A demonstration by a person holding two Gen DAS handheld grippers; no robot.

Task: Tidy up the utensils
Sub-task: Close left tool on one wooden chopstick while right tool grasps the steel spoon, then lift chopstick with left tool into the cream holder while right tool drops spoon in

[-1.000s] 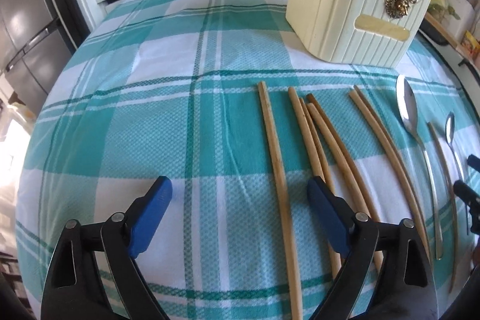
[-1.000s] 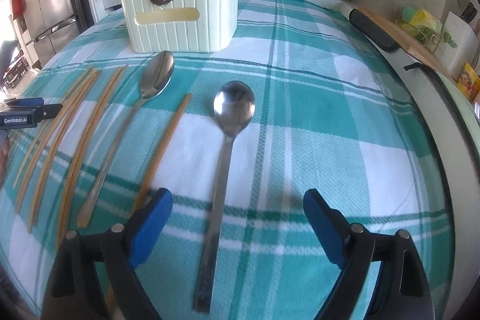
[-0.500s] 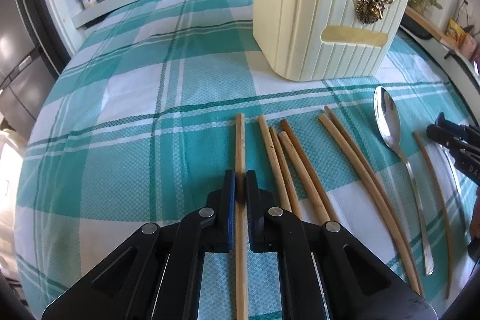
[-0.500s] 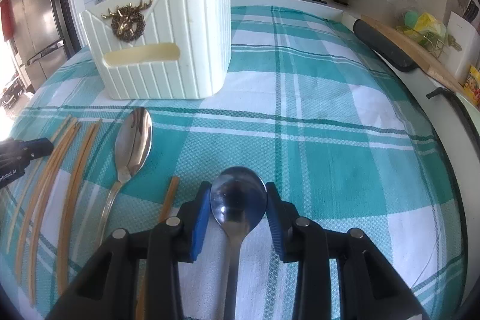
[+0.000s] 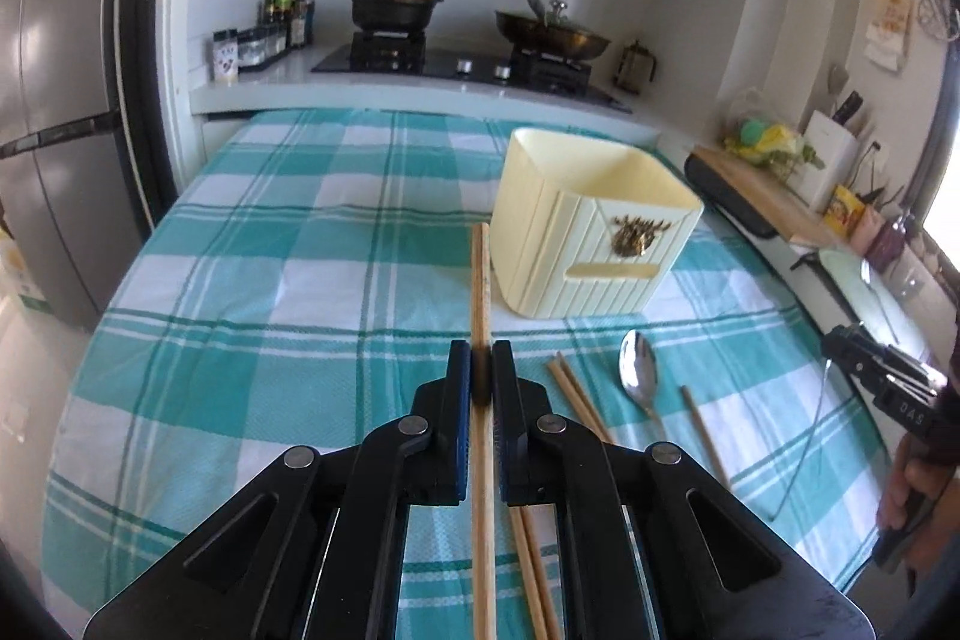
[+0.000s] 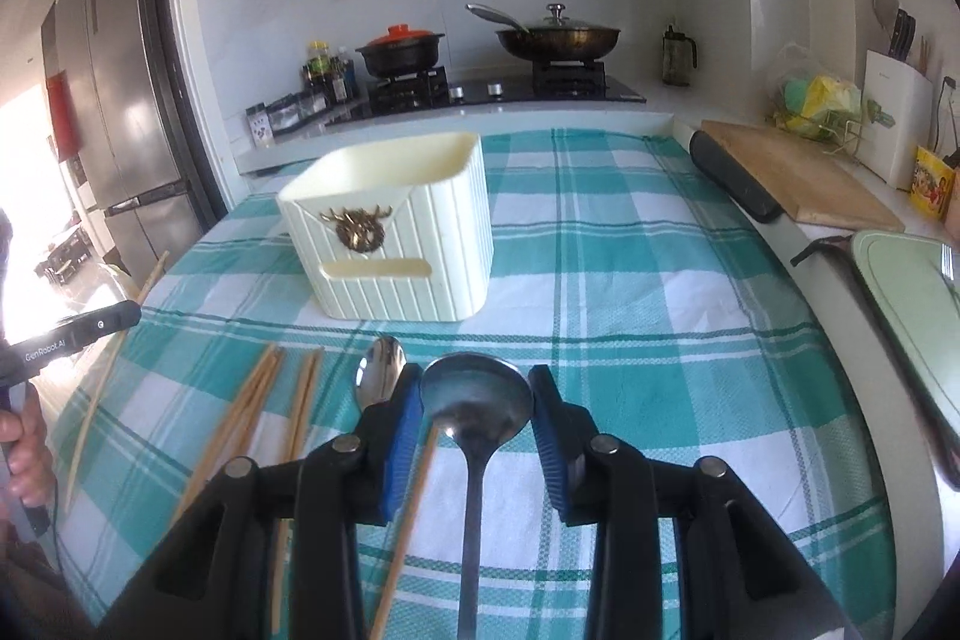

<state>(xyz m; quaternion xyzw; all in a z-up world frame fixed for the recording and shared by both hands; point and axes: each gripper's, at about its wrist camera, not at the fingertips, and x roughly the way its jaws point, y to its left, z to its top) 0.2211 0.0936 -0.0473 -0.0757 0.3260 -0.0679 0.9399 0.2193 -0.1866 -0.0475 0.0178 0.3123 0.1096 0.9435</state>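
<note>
My left gripper (image 5: pixel 481 370) is shut on a wooden chopstick (image 5: pixel 481 274), lifted off the cloth with its tip next to the left wall of the cream utensil holder (image 5: pixel 591 244). My right gripper (image 6: pixel 475 394) is shut on the bowl of a metal spoon (image 6: pixel 475 391), held above the cloth in front of the cream utensil holder (image 6: pixel 390 244). A second spoon (image 6: pixel 379 370) and several chopsticks (image 6: pixel 252 400) lie on the checked tablecloth (image 6: pixel 630 340). From the left wrist view that second spoon (image 5: pixel 639 370) and chopsticks (image 5: pixel 576 394) lie right of my fingers.
A stove with a black pot (image 6: pixel 402 52) and a pan (image 6: pixel 558 37) stands behind the table. A wooden cutting board (image 6: pixel 792 178) and a pale green tray (image 6: pixel 912 292) sit along the right counter. A fridge (image 5: pixel 54 130) stands at the left.
Both grippers closed, the left on a chopstick and the right on a spoon, then rose off the cloth with them. The views tilted up, bringing the stove and hood into sight.
</note>
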